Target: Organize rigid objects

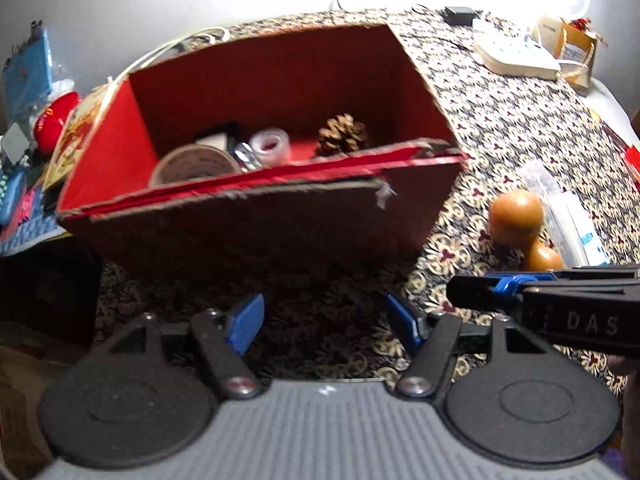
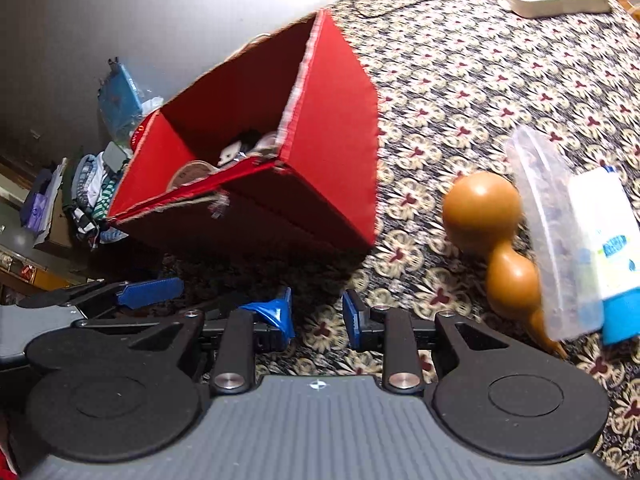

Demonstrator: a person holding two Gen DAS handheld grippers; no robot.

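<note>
Now, both your grippers are empty: the left gripper (image 1: 324,320) has its jaws wide apart over the patterned cloth (image 1: 500,120), and the right gripper (image 2: 318,316) stands parted too, holding nothing. The red box (image 1: 280,224) sits just ahead, already holding a pinecone (image 1: 343,135) and tape rolls (image 1: 270,144). The wooden gourd (image 2: 486,216) lies on the cloth to the right of the box, touching a clear plastic packet (image 2: 560,248), which seems to overlap its narrow end, though blur makes that hard to judge. If you close on the gourd's round, smooth bulb, it could squirt out and roll; grab low near the packet and you may drag the plastic along. The box's torn front edge (image 1: 380,190) could also snag a finger on the way in.
</note>
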